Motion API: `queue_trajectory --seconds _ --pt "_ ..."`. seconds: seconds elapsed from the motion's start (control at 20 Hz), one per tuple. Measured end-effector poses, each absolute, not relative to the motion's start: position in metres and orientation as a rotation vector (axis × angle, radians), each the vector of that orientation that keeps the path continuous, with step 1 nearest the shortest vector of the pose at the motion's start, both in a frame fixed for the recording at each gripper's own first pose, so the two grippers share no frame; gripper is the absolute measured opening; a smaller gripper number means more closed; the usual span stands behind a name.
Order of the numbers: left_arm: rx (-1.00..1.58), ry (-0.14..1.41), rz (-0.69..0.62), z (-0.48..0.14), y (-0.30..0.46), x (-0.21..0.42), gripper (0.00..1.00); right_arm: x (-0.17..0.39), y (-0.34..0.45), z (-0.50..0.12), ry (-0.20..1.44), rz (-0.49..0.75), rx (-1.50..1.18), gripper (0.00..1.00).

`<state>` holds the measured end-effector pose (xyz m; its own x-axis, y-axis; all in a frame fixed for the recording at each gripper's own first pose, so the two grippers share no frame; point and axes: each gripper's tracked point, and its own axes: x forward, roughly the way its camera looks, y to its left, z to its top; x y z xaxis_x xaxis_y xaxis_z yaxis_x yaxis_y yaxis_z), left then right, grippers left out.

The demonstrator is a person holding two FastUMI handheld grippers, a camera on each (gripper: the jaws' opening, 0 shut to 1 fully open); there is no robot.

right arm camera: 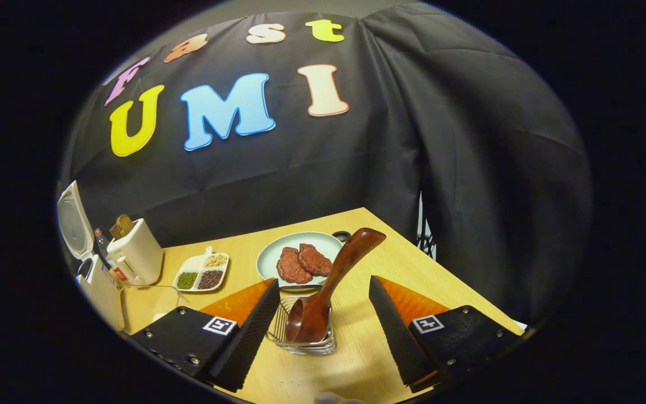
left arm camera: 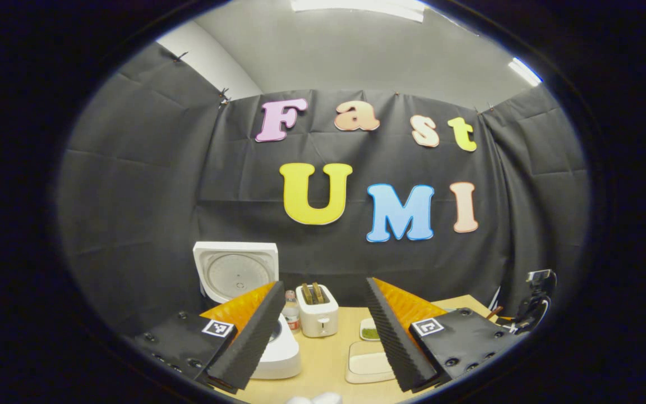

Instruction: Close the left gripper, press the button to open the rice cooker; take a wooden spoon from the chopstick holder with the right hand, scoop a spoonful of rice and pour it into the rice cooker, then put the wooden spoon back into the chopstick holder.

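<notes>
We see the glossy wooden spoon (right arm camera: 323, 292) bowl-down in the wire holder (right arm camera: 303, 331) at six o'clock, between our spread right gripper (right arm camera: 323, 331); left gripper (left arm camera: 323, 331) spread, white cooker (left arm camera: 244, 297) open at nine.

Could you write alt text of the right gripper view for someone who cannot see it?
A wooden spoon stands bowl-down in a wire chopstick holder on a wooden table, between the open fingers of the right gripper. Behind are a plate of meat, a divided dish, a toaster and the open rice cooker.
</notes>
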<state>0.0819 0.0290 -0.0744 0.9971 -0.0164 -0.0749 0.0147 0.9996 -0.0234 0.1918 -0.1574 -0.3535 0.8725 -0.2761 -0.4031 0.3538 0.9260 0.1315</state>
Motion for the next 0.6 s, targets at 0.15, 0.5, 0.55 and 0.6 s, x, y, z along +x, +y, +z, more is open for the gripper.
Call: queue_trajectory --seconds 0.15,0.5,0.55,0.6 --pt "-0.018 0.086 -0.003 -0.078 0.024 0.085 0.99 0.216 -0.172 -0.368 0.395 -0.347 0.237 0.98" --pt "0.017 0.106 0.023 -0.089 0.021 0.089 0.99 0.245 -0.176 -0.383 0.392 -0.314 0.296 1.00" --pt "0.018 0.107 0.022 -0.089 0.020 0.089 0.99 0.245 -0.179 -0.385 0.398 -0.318 0.298 0.99" --pt "0.021 0.106 0.023 -0.090 0.019 0.089 0.99 0.243 -0.182 -0.384 0.398 -0.328 0.295 0.75"
